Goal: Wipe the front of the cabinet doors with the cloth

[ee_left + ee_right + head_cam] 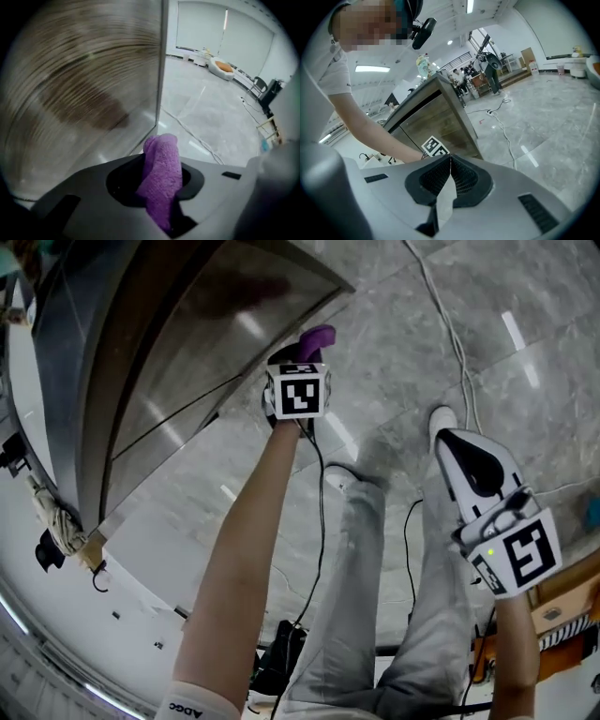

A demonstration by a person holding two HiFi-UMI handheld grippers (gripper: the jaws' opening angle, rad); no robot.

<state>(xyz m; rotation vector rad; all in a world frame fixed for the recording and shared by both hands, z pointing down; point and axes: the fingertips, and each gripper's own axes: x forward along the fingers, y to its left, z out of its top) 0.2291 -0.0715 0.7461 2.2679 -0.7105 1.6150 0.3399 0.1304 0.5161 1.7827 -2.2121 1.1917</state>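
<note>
My left gripper (302,352) has its fingers (123,185) clenched on the purple cloth (162,159). A short tuft of it sticks out past the tips at the centre of the left gripper view. The cloth sits right at the lower corner of the cabinet door (79,84), by the door's vertical edge, and I cannot tell whether it is pressing on the panel or just off it. My right gripper (449,164) hangs at the lower right of the head view, well away from the cabinet, fingers closed together on nothing.

The main risk I see is position. This close to the edge, a small drift sideways would take the cloth off the door and I would be wiping air. The tuft is also short, so leaning in hard could bring my bare fingers onto the finish. Drag on the panel might tug the cloth out of my pinch. The cable (453,334) on the floor (394,362) near my feet could catch a step.
</note>
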